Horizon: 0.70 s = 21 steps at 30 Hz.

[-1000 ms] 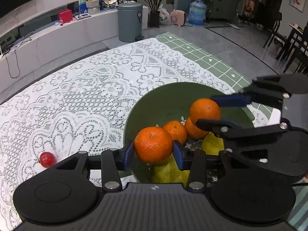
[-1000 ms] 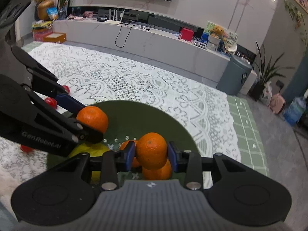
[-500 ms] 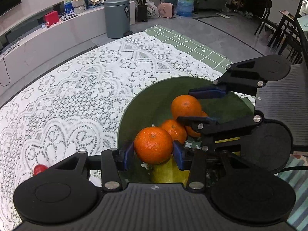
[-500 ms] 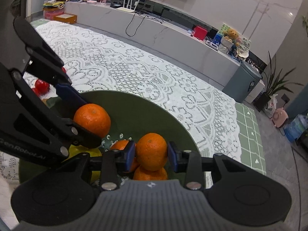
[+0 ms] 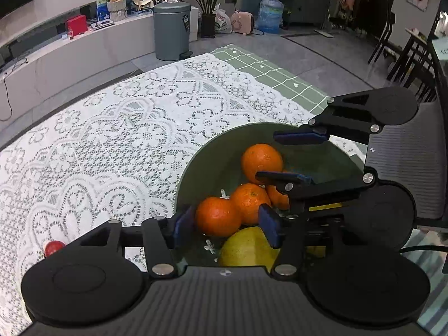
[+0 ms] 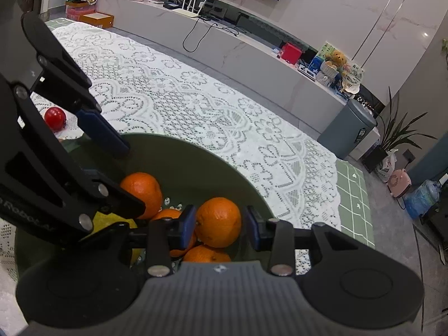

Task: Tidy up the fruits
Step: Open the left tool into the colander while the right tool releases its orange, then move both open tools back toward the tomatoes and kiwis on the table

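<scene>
Left gripper (image 5: 226,221) fingers spreading around an orange (image 5: 217,216) in the green bowl (image 5: 196,173); right gripper (image 6: 219,225) fingers parting off another orange (image 6: 218,225).

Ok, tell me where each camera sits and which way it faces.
Left wrist: rides the left claw, angled down into the green bowl; its jaws are opening around an orange; the right claw crosses in.
Right wrist: rides the right claw, angled down at the bowl; jaws opening around another orange; the left claw enters at left.
Shared: bowl, oranges, lace tablecloth, red fruit, grey bin.
</scene>
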Tool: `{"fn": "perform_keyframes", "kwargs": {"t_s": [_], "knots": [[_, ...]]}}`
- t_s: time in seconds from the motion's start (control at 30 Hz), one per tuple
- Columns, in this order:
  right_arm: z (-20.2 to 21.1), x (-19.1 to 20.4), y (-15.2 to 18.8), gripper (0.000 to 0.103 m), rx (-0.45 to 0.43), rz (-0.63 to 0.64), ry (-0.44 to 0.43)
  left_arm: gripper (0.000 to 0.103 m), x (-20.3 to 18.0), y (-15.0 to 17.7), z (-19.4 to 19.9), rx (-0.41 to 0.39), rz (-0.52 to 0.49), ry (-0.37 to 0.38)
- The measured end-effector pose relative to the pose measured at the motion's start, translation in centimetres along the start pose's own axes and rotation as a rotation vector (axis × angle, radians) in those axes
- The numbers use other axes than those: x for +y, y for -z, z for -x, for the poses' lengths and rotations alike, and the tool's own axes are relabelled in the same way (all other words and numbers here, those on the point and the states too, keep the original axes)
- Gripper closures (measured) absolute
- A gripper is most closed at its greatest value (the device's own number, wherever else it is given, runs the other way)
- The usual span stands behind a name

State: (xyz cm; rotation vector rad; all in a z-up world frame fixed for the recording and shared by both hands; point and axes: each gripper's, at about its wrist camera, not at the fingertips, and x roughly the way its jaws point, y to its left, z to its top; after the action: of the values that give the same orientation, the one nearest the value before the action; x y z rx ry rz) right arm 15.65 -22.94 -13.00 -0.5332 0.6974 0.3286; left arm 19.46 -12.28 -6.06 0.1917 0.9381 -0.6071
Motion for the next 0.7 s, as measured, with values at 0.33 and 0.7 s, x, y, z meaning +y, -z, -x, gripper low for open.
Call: {"fn": "perform_keyframes", "kwargs": {"t_s": [0.33,0.7], "knots": [[2.8,-0.4,-0.4,0.049,-0.033,-0.075,0.01,0.03,-0.7,0.2,4.2,-0.128,-0.013,0.015],[6.1,0.9,-1.8,0.039,-0.118,-0.341,0.002,0.03,2.6,2.4,8.9,-0.237,0.131,-0.081]]}}
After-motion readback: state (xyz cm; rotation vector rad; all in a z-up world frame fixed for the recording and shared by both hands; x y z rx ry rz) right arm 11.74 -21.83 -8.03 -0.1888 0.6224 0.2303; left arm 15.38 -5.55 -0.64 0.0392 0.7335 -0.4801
